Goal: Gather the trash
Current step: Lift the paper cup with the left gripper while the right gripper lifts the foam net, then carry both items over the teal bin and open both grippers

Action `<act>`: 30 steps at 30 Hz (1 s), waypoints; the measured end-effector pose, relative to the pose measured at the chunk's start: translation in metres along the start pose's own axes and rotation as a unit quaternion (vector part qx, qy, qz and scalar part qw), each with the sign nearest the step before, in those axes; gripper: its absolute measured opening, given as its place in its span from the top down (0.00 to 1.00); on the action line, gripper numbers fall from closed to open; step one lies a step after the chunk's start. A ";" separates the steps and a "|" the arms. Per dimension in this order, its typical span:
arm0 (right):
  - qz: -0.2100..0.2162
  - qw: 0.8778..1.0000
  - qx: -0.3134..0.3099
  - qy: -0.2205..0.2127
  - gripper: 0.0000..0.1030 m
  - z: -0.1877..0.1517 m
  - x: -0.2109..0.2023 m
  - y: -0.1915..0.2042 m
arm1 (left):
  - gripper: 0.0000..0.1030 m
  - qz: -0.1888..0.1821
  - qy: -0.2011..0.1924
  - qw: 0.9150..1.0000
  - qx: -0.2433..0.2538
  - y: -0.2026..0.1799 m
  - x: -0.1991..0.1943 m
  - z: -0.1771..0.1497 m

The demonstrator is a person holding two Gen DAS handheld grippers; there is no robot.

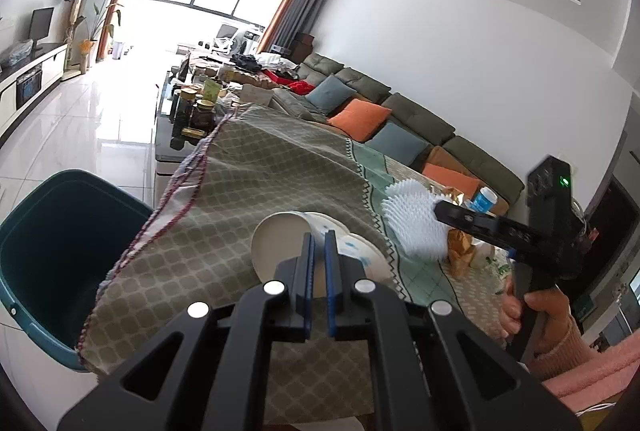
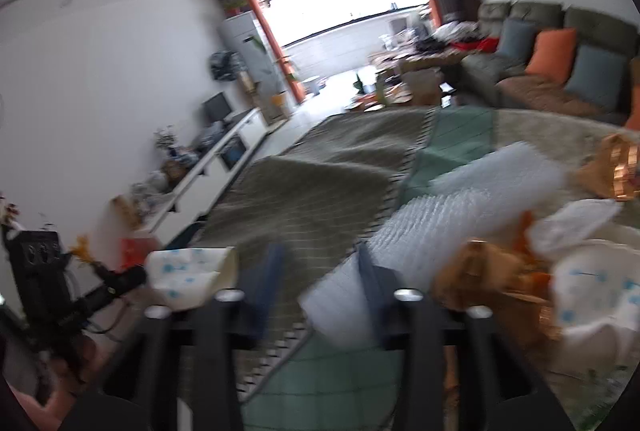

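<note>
In the right wrist view, blur smears the white foam net (image 2: 420, 231).

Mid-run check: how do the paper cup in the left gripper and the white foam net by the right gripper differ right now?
The paper cup is smooth card with blue print; the white foam net is ribbed mesh, plain white. The cup is clamped between the shut left gripper pads, lifted above the tablecloth; the net sits at the right gripper, whose jaws stand apart, and the blur hides whether they press it. The cup is nearer the teal bin. Both are light trash.
</note>
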State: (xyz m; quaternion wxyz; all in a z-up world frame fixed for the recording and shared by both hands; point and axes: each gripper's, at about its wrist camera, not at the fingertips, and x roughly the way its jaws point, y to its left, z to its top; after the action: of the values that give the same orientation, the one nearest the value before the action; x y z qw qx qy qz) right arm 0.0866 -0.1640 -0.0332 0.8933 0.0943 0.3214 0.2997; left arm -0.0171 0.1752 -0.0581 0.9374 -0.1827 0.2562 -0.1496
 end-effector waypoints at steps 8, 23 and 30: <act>-0.052 0.998 0.013 0.015 0.53 -0.022 -0.012 -0.021 | 0.93 0.008 -0.010 1.000 -0.011 0.010 -0.002 0.003; 0.027 0.999 0.005 0.029 0.88 -0.009 0.011 -0.005 | 0.94 0.031 -0.034 0.999 -0.027 0.025 -0.024 0.002; 0.103 0.993 -0.054 0.035 0.88 0.007 0.033 0.048 | 0.94 0.070 -0.056 0.995 -0.036 0.042 -0.045 0.008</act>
State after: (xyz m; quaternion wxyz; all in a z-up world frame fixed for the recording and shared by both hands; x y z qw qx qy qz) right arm 0.0881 -0.1057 -0.0273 0.8497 0.0675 0.3247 0.4099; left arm -0.0417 0.2315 -0.0503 0.9511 -0.2060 0.2211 -0.0636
